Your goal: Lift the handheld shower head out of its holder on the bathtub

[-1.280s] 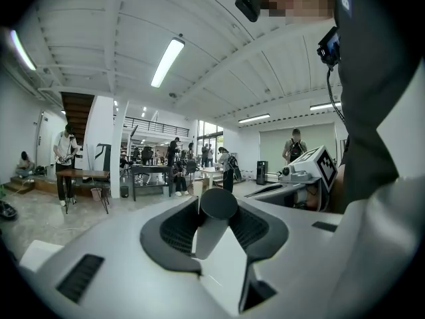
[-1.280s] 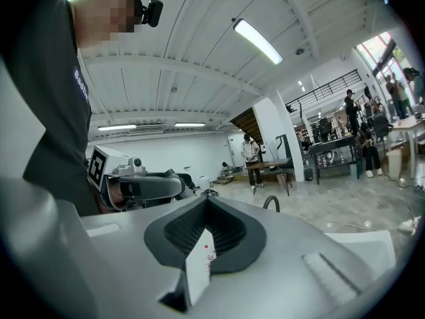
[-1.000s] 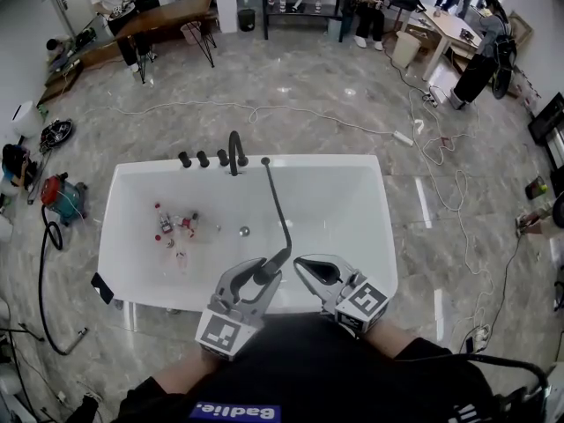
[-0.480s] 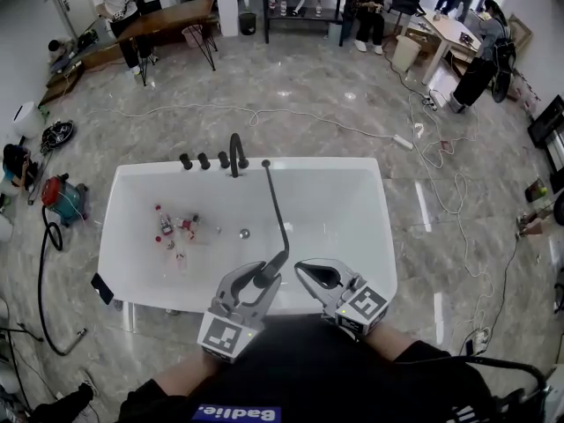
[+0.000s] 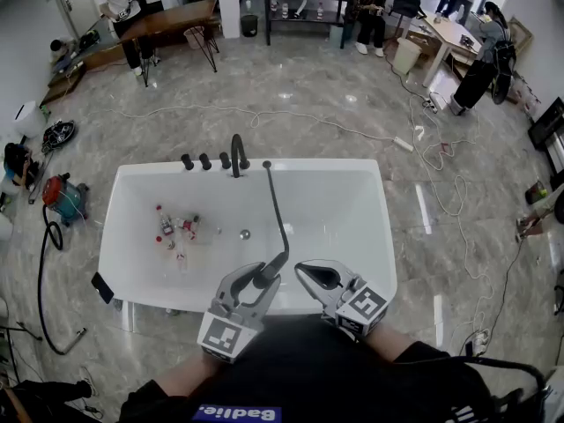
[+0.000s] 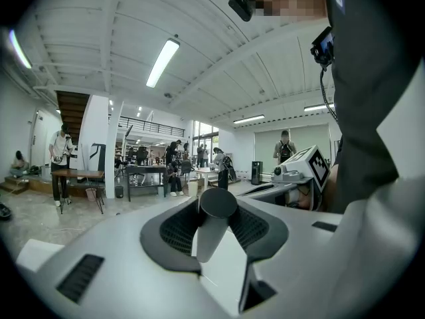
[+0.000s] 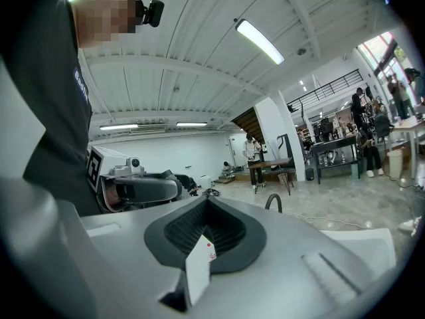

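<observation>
Currently: left gripper (image 5: 263,270) clamped on shower head (image 6: 216,208), a dark cylinder between its pads | head lies over near rim of tub (image 5: 352,210), long axis pointing away toward faucet (image 5: 235,152) — thin hose (image 5: 276,201) runs to far rim | right gripper (image 5: 302,265) jaws together, empty, just beside.

Your left claw (image 5: 256,278) is pale grey with black ribbed pads (image 6: 176,230); your right claw (image 5: 310,270) matches it; each bears a cube (image 5: 222,335) of black-and-white square markers; the shower head (image 6: 214,219) shows dark grey, its hose (image 5: 276,203) black; the taps (image 5: 204,160) are black against the white bathtub (image 5: 386,245); the floor (image 5: 308,95) is grey marble, veined paler; your top (image 5: 308,368) is black.
</observation>
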`<state>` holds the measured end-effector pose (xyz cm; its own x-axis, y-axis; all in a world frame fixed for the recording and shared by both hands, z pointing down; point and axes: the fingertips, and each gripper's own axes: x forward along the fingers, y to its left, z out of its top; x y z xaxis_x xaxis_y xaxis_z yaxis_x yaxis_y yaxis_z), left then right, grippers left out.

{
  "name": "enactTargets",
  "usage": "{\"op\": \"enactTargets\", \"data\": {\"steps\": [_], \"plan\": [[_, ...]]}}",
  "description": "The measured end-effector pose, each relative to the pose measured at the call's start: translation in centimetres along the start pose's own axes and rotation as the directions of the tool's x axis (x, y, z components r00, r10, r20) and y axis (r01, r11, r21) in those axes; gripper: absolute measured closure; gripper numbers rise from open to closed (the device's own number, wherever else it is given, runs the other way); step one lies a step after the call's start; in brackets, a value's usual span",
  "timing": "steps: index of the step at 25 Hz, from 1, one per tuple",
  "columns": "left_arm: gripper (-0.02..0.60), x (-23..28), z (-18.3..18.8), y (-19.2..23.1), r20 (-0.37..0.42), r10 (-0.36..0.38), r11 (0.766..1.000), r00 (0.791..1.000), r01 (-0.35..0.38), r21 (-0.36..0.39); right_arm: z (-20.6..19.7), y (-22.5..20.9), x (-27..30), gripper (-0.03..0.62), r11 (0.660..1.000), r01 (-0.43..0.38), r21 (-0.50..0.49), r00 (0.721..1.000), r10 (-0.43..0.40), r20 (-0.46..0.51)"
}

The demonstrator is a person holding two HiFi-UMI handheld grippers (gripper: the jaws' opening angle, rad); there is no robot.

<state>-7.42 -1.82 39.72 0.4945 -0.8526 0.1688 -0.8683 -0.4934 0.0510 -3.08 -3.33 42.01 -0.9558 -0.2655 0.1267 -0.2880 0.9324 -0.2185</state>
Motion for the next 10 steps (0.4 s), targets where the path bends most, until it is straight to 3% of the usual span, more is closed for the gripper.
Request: {"op": "enactTargets", "data": {"steps": [10], "plan": [[0.446, -0.48, -0.66, 0.32, -0.014, -0.001, 1.000, 1.000, 0.001, 0.007, -0.15, 0.49, 0.14, 0.592, 1.000, 0.009, 0.021, 1.000, -0.009, 0.014]]}}
